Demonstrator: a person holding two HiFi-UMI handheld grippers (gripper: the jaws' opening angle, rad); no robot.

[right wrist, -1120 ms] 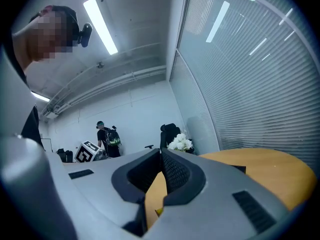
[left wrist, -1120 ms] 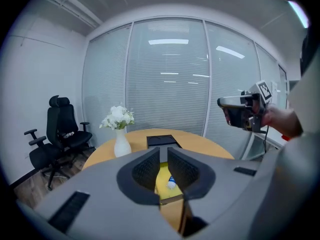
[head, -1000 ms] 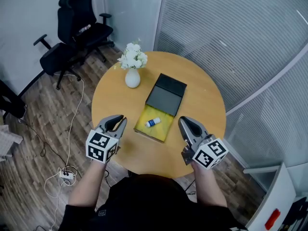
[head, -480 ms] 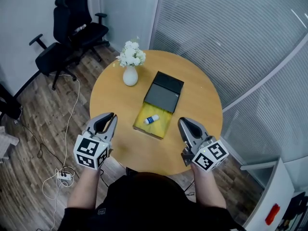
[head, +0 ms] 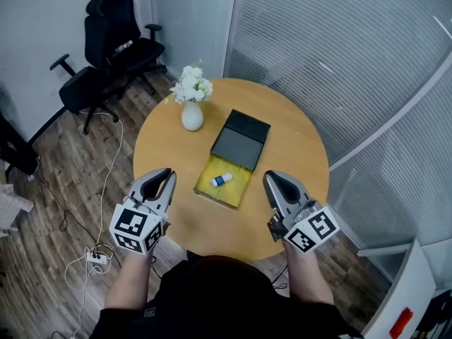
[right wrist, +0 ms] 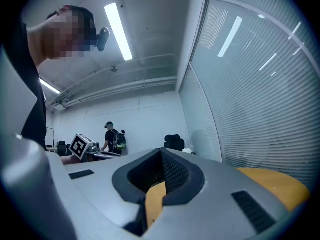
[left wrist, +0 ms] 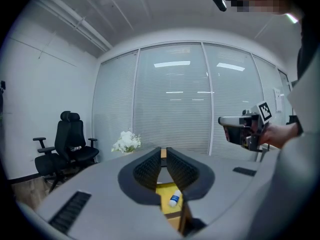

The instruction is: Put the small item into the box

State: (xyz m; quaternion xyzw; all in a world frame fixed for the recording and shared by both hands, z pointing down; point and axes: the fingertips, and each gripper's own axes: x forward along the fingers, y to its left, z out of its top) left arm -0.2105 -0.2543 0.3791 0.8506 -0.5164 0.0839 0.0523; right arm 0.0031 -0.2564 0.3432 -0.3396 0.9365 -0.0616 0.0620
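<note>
My left tongs [head: 167,178], just closed, and right tongs [head: 274,179] are both pinched together, empty, by the round wooden worktop [head: 289,143]; the small white bottle [head: 221,180] lies inside the open yellow-lined black box [head: 234,191].

Bright, even ceiling strip light [right wrist: 117,31]; sharp; fisheye-warped, vignetted edges.

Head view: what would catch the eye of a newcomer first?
The open box, bright yellow inside, lies in the middle of the round table with a small white bottle in it. White flowers in a vase stand beyond it on the left. Left gripper and right gripper hover shut, empty, at the near edge.
</note>
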